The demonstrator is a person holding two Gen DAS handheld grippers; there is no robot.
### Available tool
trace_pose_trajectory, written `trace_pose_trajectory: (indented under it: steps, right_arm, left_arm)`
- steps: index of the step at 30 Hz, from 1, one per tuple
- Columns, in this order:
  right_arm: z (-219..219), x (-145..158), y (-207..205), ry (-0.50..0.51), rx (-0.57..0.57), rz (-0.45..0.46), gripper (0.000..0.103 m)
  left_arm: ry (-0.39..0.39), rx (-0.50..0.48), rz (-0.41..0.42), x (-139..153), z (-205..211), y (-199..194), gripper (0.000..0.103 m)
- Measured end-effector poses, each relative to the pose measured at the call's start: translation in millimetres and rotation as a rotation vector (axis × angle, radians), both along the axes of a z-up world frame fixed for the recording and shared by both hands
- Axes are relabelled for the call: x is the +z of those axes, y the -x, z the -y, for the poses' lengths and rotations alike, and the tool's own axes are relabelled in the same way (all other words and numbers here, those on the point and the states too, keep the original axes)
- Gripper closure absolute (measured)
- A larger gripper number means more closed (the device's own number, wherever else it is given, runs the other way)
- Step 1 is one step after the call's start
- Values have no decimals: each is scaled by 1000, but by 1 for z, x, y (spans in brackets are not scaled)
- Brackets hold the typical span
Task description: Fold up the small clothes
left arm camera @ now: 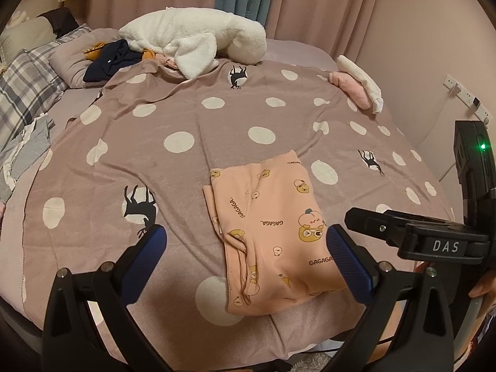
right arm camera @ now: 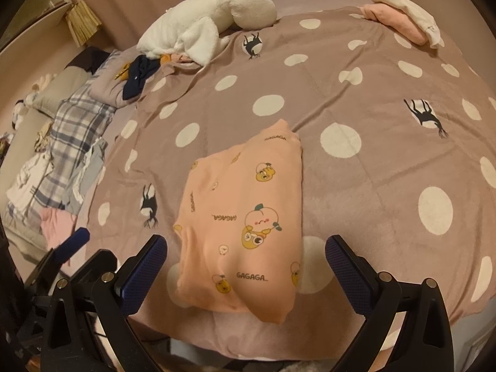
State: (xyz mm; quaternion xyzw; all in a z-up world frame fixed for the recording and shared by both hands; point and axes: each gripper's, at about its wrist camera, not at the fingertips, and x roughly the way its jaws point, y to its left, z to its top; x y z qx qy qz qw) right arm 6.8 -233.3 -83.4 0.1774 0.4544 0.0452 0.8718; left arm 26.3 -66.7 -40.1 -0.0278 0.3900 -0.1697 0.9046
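Note:
A peach garment with cartoon prints and "GAGAGA" lettering (left arm camera: 272, 229) lies folded into a rectangle on the mauve polka-dot blanket (left arm camera: 186, 117) near the bed's front edge. It also shows in the right wrist view (right arm camera: 245, 217). My left gripper (left arm camera: 245, 241) is open and empty, hovering just in front of the garment, with its right fingertip over the garment's right edge. My right gripper (right arm camera: 246, 248) is open and empty, hovering over the garment's near end. The right gripper's body shows at the right in the left wrist view (left arm camera: 434, 235).
A white plush robe (left arm camera: 198, 40) and dark navy clothing (left arm camera: 111, 59) lie at the back of the bed. Folded pink and white clothes (left arm camera: 359, 86) sit at the back right. A plaid pillow (left arm camera: 24, 86) and loose clothes lie left. A wall power strip (left arm camera: 465, 96) is at the right.

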Motion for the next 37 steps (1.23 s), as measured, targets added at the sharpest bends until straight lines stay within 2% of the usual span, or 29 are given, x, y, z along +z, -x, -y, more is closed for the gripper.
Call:
trace_pose_trajectory:
  steps: [5,11,21,26,30,34,37]
  right_arm:
    - [-4,2,3,34,-7,4,2]
    - [-5,2,6,8,10,6,2]
    - [-3,0,4,34,-13,-6,2]
    - [-2,-7,2,84,-38,-21,2]
    - [3,-14,2,67,-62,-13,2]
    - [6,-22,5,43,-89,-6,2]
    - [7,-29,4,65,-105,-10,2]
  left_arm:
    - [1,-6,-8,-1,1,1,0]
    - [1,-17,-8,-1,5,0,0]
    - [1,-17,-41,-9,9,-11,0]
    - [7,-1,-48,-16,6,-15,0]
    - [3,32,-79,-27,-1,-18,0]
    - [12,83,-74,-36,-15,-15,0]
    - [28,92,-66,-41,-29,-12,0]
